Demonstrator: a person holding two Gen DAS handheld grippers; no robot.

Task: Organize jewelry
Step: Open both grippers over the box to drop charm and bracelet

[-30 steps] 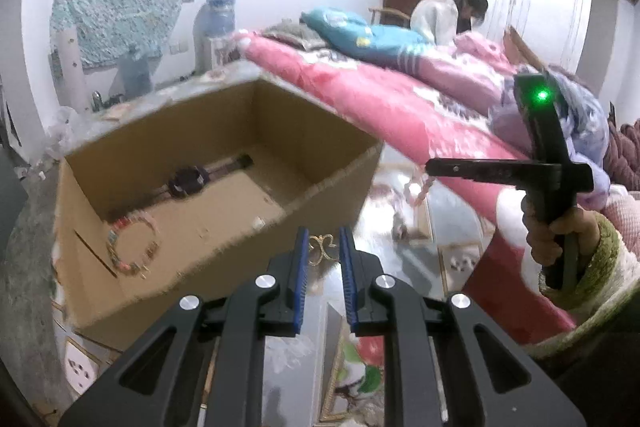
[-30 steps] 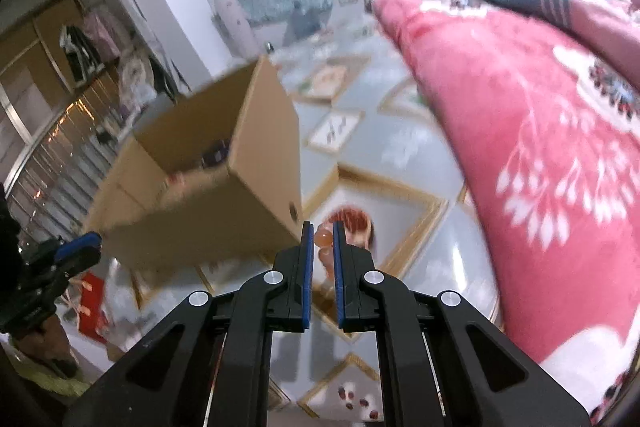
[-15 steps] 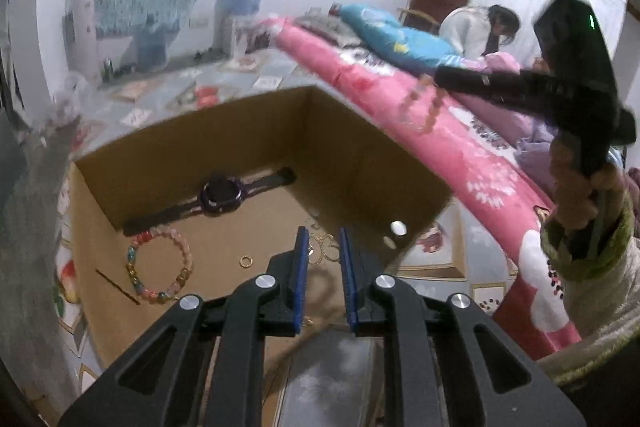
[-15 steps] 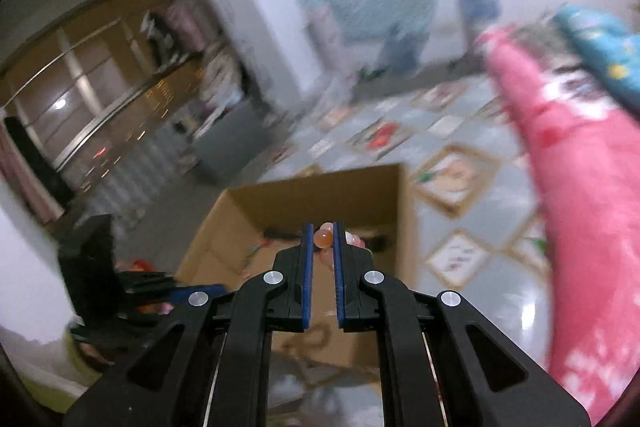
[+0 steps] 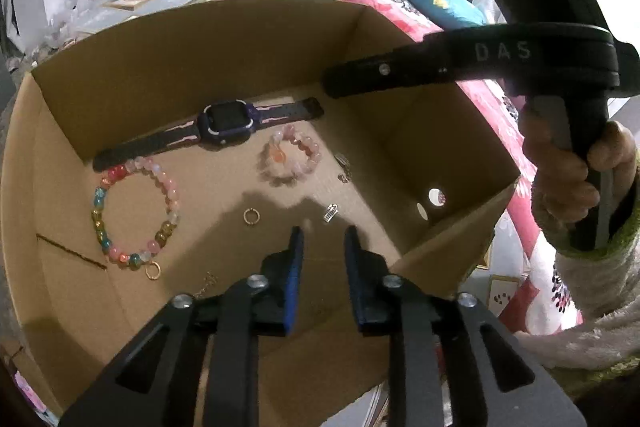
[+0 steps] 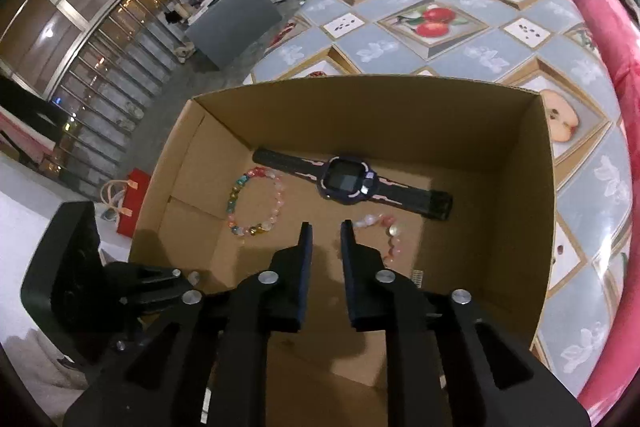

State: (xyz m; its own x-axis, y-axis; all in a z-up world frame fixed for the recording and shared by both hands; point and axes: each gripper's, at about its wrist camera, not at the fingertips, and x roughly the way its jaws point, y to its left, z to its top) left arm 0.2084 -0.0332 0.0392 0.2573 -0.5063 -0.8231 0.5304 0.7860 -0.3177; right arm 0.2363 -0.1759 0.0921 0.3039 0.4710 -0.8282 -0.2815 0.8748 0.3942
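Note:
An open cardboard box point(image 5: 200, 59) fills both views. On its floor lie a dark watch point(image 5: 224, 123), a multicolour bead bracelet point(image 5: 136, 215), a pink bead bracelet point(image 5: 290, 157), two small rings point(image 5: 251, 216) and small metal pieces point(image 5: 330, 213). My left gripper point(image 5: 323, 239) hangs over the box floor, jaws opening, nothing between them. My right gripper point(image 6: 325, 227) is above the box point(image 6: 360, 115) too, jaws opening and empty. The pink bracelet point(image 6: 384, 231) lies just right of its fingertips, below the watch point(image 6: 348, 181). The right gripper's body point(image 5: 440, 67) reaches in over the far right corner.
The box stands on a table with a fruit-patterned cover point(image 6: 432, 23). A pink quilt point(image 6: 600, 19) runs along the right. A hand point(image 5: 572, 179) in a pale sleeve holds the right gripper. A grey bin point(image 6: 236, 23) and a stair rail lie beyond the table.
Both grippers moved over the box and tilted down into it. The pink bracelet left the right jaws and lies on the box floor. The gold piece is gone from the left jaws. Both jaws stand wider.

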